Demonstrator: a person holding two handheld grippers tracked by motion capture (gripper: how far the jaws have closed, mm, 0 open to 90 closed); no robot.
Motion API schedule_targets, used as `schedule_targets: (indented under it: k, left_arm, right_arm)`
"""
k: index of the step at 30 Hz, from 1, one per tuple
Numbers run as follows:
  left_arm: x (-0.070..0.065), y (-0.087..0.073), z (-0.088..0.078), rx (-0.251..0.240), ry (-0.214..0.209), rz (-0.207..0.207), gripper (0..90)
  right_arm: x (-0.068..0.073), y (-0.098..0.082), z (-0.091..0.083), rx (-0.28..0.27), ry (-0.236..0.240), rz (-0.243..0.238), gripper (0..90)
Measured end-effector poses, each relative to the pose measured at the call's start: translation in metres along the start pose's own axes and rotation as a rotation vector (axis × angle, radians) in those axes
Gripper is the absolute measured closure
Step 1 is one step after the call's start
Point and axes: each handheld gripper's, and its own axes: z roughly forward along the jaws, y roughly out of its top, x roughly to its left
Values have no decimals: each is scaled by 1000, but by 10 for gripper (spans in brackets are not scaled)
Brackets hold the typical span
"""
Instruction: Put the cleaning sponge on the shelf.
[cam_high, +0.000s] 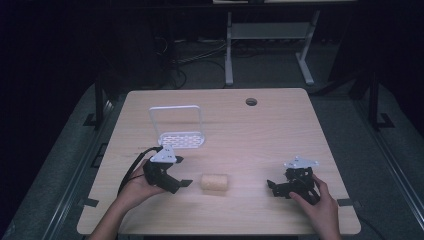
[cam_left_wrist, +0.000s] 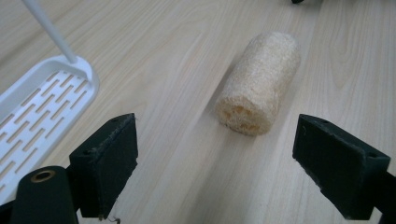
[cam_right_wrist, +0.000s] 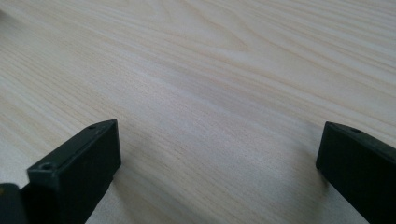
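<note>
Gripped in the person's left hand (cam_high: 134, 187), the left gripper (cam_high: 179, 184) lay low over the table (cam_high: 260, 130) with its jaws spread wide and nothing between them. The hand came in from the near edge, forearm angled inward, and the gripper pointed across the table toward the other hand. Its grey plate sat on top and its cable looped back on the outer side of the wrist.

Just ahead of the open jaws lay the loofah roll (cam_left_wrist: 259, 84), a pale, fibrous cylinder resting on its side on the wood. In the left gripper view it sat a little beyond the jaw tips, nearer the right-hand jaw than the left, with one porous cut end turned toward the camera; it touched neither jaw.

Off to the gripper's other side, beyond its left-hand jaw, stood the white slotted rack (cam_left_wrist: 44, 105), flat base on the table and a thin frame rising from its far edge.

Well past the loofah roll, the right gripper (cam_high: 272, 187) was held in the right hand (cam_high: 322, 202), pointing back toward the roll. Its jaws were also spread apart over bare wood; whether they actually touched the tabletop was hard to judge from these angles.
</note>
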Motion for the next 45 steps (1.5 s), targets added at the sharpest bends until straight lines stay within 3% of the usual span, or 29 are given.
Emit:
schedule_targets:
  k: [17, 33, 45]
  left_arm:
    - [-6, 27, 16, -19, -50, 64, 137]
    - [-9, 42, 33, 13, -96, 113, 137]
    - [-12, 45, 45, 18, -170, 145, 137]
  right_arm:
    - [0, 0, 0, -1, 1, 1, 0]
    - [0, 0, 0, -1, 2, 0, 0]
    - [0, 0, 0, 0, 4, -1, 0]
